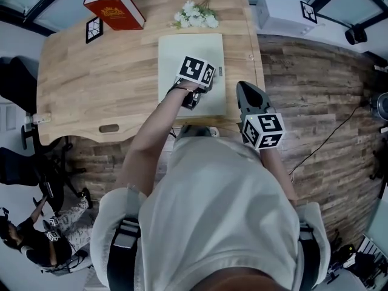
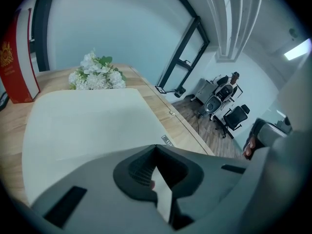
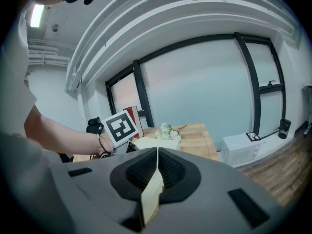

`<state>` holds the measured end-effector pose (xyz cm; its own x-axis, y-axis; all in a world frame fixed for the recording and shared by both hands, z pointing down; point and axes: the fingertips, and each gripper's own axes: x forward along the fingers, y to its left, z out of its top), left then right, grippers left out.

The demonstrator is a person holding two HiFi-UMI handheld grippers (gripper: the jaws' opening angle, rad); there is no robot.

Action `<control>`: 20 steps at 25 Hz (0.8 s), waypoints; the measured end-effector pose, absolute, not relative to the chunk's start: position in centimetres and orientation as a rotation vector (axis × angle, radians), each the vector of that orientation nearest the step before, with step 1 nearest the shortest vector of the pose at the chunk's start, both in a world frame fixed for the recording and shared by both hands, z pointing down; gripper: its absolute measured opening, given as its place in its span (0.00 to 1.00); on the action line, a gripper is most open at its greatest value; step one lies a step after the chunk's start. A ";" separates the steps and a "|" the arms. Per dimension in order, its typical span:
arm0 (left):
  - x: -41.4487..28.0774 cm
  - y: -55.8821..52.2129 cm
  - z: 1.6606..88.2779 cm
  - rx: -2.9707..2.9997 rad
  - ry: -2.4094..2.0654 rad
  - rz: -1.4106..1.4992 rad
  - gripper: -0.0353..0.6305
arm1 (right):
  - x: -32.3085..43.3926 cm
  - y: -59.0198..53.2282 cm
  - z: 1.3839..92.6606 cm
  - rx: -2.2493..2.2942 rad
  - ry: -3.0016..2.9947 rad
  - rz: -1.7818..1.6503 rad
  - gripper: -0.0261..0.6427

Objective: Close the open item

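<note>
Case point(image 1: 191, 44), pale cream, lies flat on the wood table point(image 1: 91, 83), toward its right half, lid down and no gap showing along the edges. A small grey tab point(image 1: 221, 71) sits at its right edge. Left gripper point(image 2: 155, 149) hangs over the near part of the case, angled steeply down, marker cube on top. Its jaws are pressed together along one seam with nothing caught between them. Whether the tips touch the lid cannot be told from any view. Right gripper point(image 3: 157, 151) is held off the table's near right corner, close to the person's body, well apart from the case and pointing only slightly down. Its jaws are likewise closed tight on each other and empty. From that gripper's view the left forearm and cube show ahead at the left, with the case just beyond. Red book point(image 1: 114, 8) lies at the far left of the table. A square marker card point(image 1: 94, 29) rests just beside it on the near side. White flowers point(image 1: 195, 16) lie just past the far edge of the case, stems toward the table's far right corner. Off the table to the right, a white box point(image 1: 285, 11) bearing a marker stands on the plank floor point(image 1: 315, 102).
</note>
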<state>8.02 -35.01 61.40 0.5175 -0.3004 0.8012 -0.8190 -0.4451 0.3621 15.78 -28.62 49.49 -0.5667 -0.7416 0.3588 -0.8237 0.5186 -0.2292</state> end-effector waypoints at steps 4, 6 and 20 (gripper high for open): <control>7.9 -35.1 61.6 1.980 -0.929 0.876 0.09 | 15.6 -28.3 49.6 1.320 -2.549 0.562 0.07; 7.9 -35.1 61.7 1.972 -0.940 0.875 0.09 | 15.6 -28.0 49.7 1.309 -2.552 0.565 0.07; 7.8 -35.2 61.6 1.933 -1.026 0.850 0.09 | 15.4 -26.2 49.8 1.240 -2.576 0.568 0.07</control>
